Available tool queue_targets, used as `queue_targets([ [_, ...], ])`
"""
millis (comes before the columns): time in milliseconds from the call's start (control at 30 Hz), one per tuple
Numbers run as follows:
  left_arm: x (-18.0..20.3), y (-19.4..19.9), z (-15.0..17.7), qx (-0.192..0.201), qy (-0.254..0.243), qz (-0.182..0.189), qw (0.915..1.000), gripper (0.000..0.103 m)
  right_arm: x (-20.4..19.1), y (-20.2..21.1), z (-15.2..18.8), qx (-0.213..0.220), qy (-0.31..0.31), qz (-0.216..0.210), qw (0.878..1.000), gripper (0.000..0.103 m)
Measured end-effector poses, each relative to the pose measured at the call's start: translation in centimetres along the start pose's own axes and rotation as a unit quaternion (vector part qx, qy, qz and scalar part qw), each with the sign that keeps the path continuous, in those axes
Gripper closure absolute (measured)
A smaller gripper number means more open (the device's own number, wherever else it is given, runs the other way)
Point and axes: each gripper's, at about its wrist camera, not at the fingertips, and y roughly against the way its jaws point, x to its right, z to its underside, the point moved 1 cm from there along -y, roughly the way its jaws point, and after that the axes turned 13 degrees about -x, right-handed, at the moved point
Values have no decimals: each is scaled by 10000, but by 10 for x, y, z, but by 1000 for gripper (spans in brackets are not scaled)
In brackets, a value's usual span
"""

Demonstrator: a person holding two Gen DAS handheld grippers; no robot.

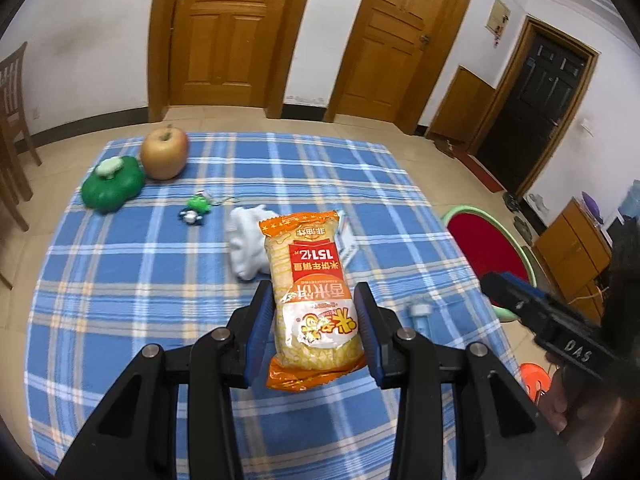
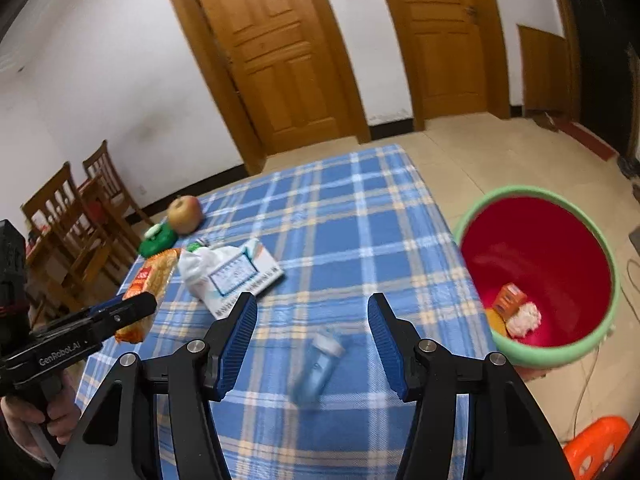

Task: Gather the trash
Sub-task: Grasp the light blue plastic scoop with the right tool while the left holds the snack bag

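The left gripper (image 1: 314, 320) clamps an orange-and-yellow snack packet (image 1: 310, 300) upright between its fingers, raised above the table. The right gripper (image 2: 312, 344) gapes wide and empty, a small blurred bottle (image 2: 318, 364) lying just beyond its fingertips.

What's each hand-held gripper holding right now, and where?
Left hand-held gripper clamps the snack packet across its lower half. Right hand-held gripper holds nothing.

A room in a home is shown. Two panelled wooden doors (image 1: 224, 32) are seen in a white wall at the top of the frame, and a tiled floor (image 2: 500, 148) below them. Wooden dining chairs (image 2: 76, 208) are seen at the left edge, a table under a blue checked cloth (image 1: 120, 280) in the centre, and a wooden cabinet (image 1: 576, 248) at the right.
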Motion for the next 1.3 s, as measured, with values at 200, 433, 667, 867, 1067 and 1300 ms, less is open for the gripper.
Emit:
queue_targets([
  [200,3,-12,1,-107,-118,31,9999,62,4,-13,16,-301,-411,120,9986,44],
  [433,-13,-16,4,-74,-113,-73,9999,62,-14,-36,31,-598,-504,311,9965,55],
  [667,-28,-18,6,10,-129,100,9999,62,-27,-57,34,-784,-598,731,9924,66],
  [867,-36,-22,7,-5,-134,386,9992,62,-34,-72,34,-990,-637,1229,9854,75],
  [1067,-48,-27,7,-110,-71,679,9976,62,-41,-74,38,-1018,-718,1593,9793,86],
  [1300,-52,-30,7,-174,-36,888,9959,62,-40,-66,41,-863,-958,1599,9787,86],
])
